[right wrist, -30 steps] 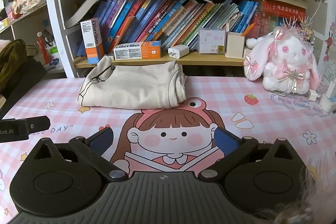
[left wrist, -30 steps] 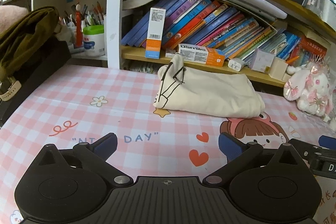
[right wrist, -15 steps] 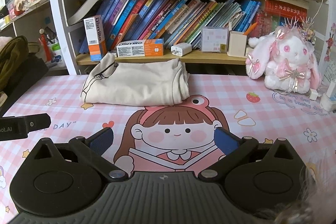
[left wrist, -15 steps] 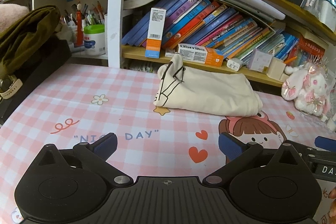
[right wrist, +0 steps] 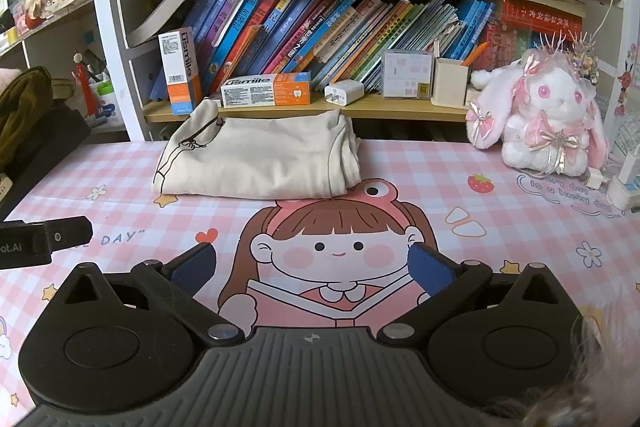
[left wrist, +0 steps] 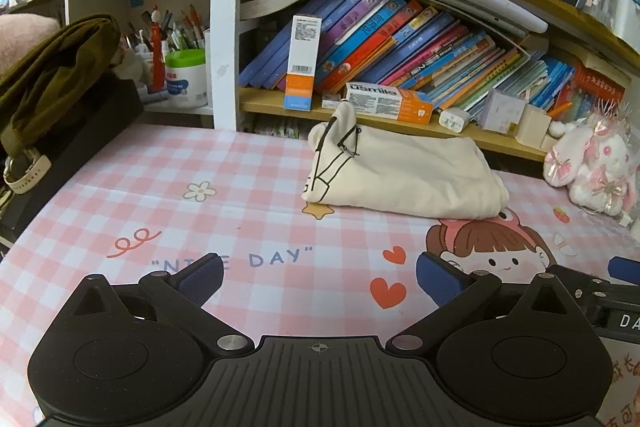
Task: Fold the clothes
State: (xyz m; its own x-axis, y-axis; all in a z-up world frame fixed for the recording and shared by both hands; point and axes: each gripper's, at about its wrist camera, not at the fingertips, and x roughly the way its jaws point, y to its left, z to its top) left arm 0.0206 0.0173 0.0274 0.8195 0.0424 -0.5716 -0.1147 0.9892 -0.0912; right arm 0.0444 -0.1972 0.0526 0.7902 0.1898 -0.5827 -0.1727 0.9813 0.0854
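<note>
**Barely any change: both grippers idle, garment looks folded**

Since a second ago I see only a slight view drift. Left gripper (left wrist: pixel 318 273) and right gripper (right wrist: pixel 312 265) hover with jaws spread wide, holding nothing. Cream garment (right wrist: pixel 256 159) lies bundled at the table's (left wrist: pixel 168 211) far edge, below the bookshelf (right wrist: pixel 360 109). I judge folding essentially finished.
</note>
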